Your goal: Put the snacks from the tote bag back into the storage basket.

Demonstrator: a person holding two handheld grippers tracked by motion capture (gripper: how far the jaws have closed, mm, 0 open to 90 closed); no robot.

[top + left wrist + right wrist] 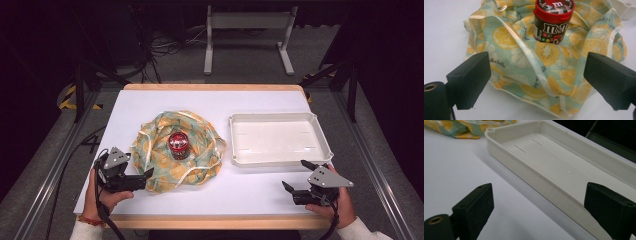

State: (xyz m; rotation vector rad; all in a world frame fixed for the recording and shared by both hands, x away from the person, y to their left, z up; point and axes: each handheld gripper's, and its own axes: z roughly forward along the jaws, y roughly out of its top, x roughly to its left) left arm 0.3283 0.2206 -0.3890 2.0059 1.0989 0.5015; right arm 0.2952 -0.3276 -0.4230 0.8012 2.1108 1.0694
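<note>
An empty white tray (280, 139) is seen right of a fruit-print cloth (160, 150), on which an upright candy jar (178, 145) stands. The left gripper (142, 179) and the right gripper (296, 181) are held with jaws apart, empty. Probably, the jar is best grasped squarely.

The M&M's canister (554, 21) loses the far part of its lid at the left gripper view's top edge. The tray (529, 167) runs off the right gripper view's right edge. The canister's small label print is unreadable.
</note>
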